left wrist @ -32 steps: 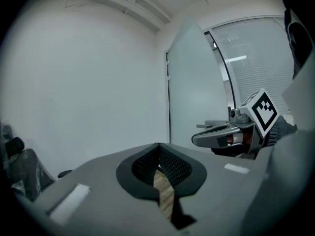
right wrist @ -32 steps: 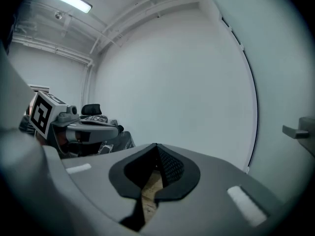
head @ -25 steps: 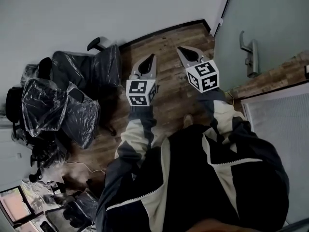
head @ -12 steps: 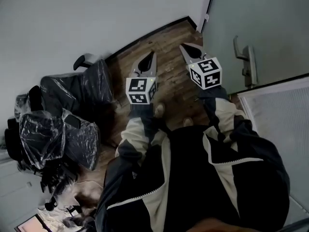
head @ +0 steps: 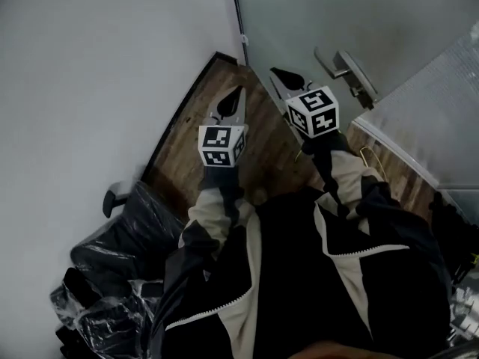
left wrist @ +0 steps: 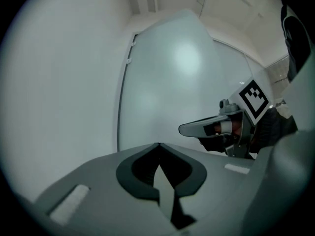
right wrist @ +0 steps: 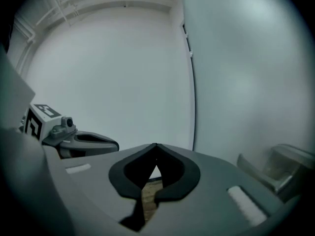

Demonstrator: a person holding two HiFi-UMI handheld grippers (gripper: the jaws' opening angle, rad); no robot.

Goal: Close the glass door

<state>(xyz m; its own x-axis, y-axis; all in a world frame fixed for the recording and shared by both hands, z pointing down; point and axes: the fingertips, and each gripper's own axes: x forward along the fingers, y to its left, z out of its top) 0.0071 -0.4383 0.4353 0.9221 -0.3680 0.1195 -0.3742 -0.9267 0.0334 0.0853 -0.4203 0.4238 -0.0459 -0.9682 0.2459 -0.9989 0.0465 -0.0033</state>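
Observation:
The frosted glass door [head: 299, 21] fills the top of the head view, its metal lever handle [head: 346, 72] just right of my right gripper [head: 275, 71]. That gripper points at the door near the handle, jaws shut and empty, apart from the glass. My left gripper [head: 239, 90] is beside it over the wooden floor, also shut and empty, aimed at the corner where door meets wall. In the left gripper view the door [left wrist: 172, 82] lies ahead of the left gripper [left wrist: 157, 144]. In the right gripper view the handle [right wrist: 280, 168] is low right of the right gripper [right wrist: 156, 144].
A white wall [head: 112, 66] with a black baseboard [head: 179, 118] runs along the left. Plastic-wrapped office chairs [head: 120, 260] stand at the lower left behind me. Another frosted panel [head: 441, 103] is right of the door. The wooden floor [head: 262, 140] stretches between wall and door.
The view has swung toward the door: the chairs slid to the lower left and the door and handle came closer. Both grippers moved along, still shut.

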